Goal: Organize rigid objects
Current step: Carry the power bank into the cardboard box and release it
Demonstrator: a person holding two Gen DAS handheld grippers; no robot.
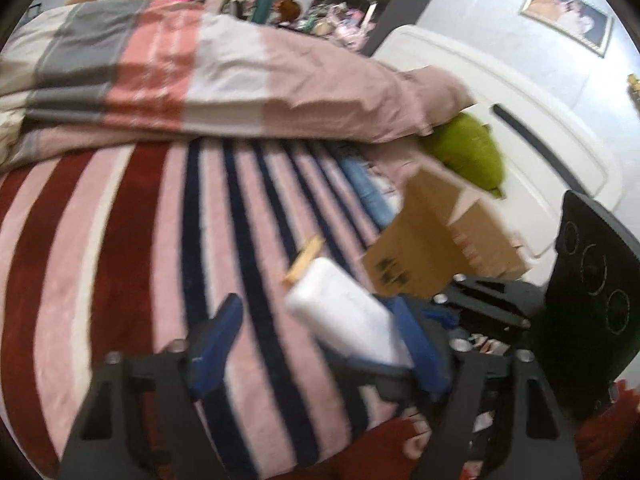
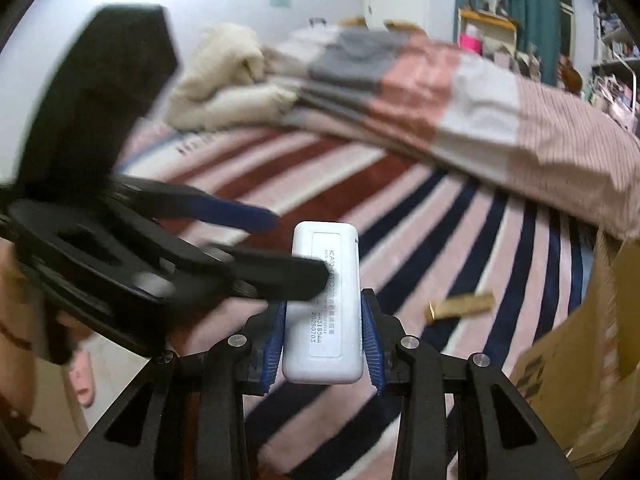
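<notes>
A white rectangular device (image 2: 324, 308) with a label on it is held above the striped bedspread. My right gripper (image 2: 324, 300) is shut on it, blue pads pressing both long sides. In the left wrist view the same white device (image 1: 344, 320) sticks out from the right gripper (image 1: 492, 304) and lies between the fingers of my left gripper (image 1: 316, 320). The left finger (image 1: 216, 340) stands apart from the device, so that gripper is open. A small tan wooden piece (image 2: 460, 306) lies on the bedspread (image 1: 120, 240) beside an open cardboard box (image 1: 440, 248).
A folded striped duvet (image 1: 200, 80) and a cream blanket (image 2: 224, 76) lie across the far side of the bed. A green cushion (image 1: 468, 152) rests against the white headboard (image 1: 520, 120). The cardboard box (image 2: 580, 360) stands at the right. Pink slippers (image 2: 82, 376) lie on the floor.
</notes>
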